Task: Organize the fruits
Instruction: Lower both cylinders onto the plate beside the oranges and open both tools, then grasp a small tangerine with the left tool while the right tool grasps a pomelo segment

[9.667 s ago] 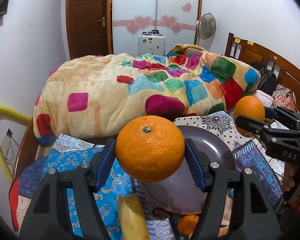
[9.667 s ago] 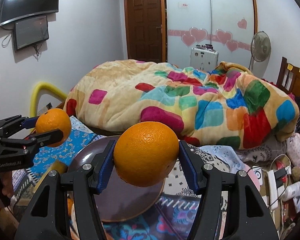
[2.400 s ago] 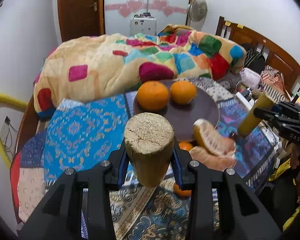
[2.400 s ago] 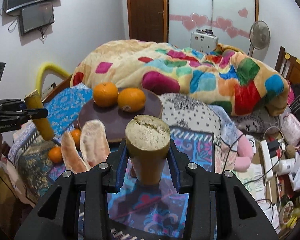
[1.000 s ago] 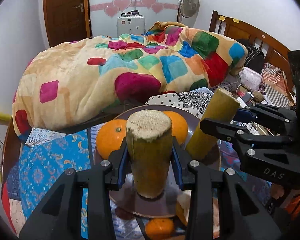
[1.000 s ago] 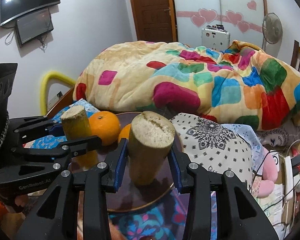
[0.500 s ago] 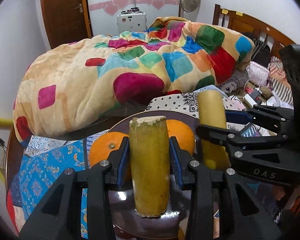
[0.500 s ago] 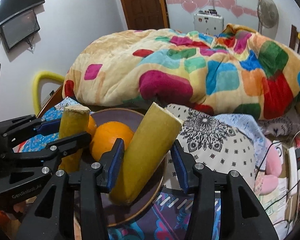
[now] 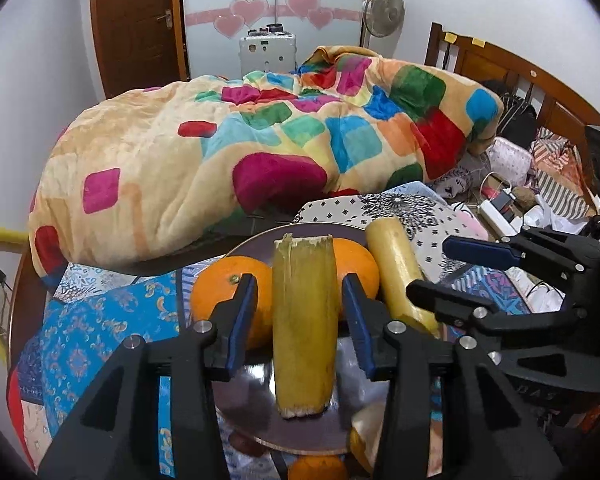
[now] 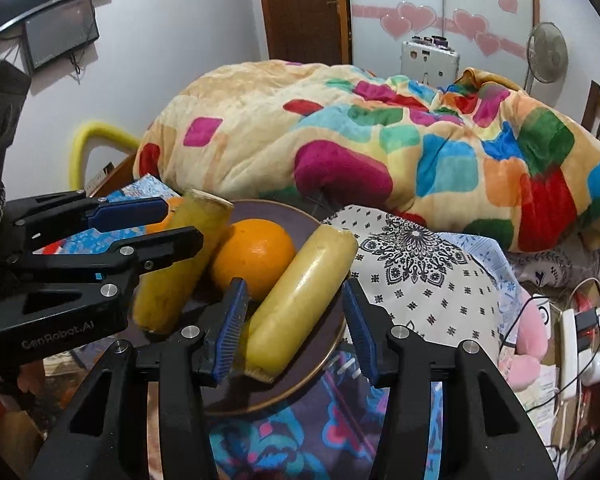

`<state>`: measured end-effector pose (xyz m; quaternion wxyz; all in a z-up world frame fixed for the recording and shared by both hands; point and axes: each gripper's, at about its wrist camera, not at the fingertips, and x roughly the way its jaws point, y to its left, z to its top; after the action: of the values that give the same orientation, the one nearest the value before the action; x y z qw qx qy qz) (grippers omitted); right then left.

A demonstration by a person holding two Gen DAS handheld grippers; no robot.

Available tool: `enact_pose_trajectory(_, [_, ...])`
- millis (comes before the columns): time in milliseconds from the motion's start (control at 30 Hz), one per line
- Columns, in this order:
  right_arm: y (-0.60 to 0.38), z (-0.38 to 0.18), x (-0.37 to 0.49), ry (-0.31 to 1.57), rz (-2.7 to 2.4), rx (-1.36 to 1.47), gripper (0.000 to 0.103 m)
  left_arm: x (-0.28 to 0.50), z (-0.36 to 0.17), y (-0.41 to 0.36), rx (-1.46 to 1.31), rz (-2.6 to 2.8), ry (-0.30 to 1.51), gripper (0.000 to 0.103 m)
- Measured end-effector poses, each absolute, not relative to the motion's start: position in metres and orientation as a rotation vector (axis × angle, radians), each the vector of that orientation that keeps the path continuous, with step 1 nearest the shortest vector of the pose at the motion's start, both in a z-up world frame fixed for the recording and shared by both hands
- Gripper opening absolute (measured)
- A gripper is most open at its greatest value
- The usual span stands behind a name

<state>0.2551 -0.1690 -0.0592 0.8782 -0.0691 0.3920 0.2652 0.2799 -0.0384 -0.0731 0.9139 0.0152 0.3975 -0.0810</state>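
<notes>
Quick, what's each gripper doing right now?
Left gripper: open around a sugarcane piece.
Right gripper: open around the other sugarcane piece.

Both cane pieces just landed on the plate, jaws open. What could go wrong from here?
1. The right gripper straddles its cane piece, which leans on an orange with its lower end near the plate rim; pulling back might roll it off.
2. The left gripper has narrow gaps around the other cane piece; a skewed retreat may drag it.
3. Both grippers are close together and may collide.
</notes>
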Motion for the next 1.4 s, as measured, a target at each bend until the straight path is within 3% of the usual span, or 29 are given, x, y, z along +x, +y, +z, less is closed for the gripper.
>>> enact_pose_trajectory(467, [-0.175, -0.015, 0.189, 0.688, 0.538, -0.173, 0.046, 0.199, -0.029, -0.028, 0.029, -0.147, 0.726, 0.055])
enact_pose_trajectory(633, [-0.180, -0.007, 0.167, 0.663, 0.542, -0.160, 0.050, 0.170, -0.023, -0.024, 0.020, -0.120, 0.691, 0.078])
enact_pose_trajectory(700, [-0.182, -0.007, 0.158, 0.648, 0.534, -0.155, 0.056, 0.162, -0.026, -0.023, 0.015, -0.119, 0.695, 0.081])
enact_pose_trajectory(1200, [-0.188, -0.041, 0.121, 0.675, 0.523, -0.153, 0.056, 0.132, -0.090, -0.013, -0.015, -0.125, 0.847, 0.081])
enact_pose_trajectory(1400, [-0.180, -0.063, 0.114, 0.691, 0.544, -0.179, 0.063, 0.127, -0.118, -0.006, -0.011, -0.131, 0.899, 0.081])
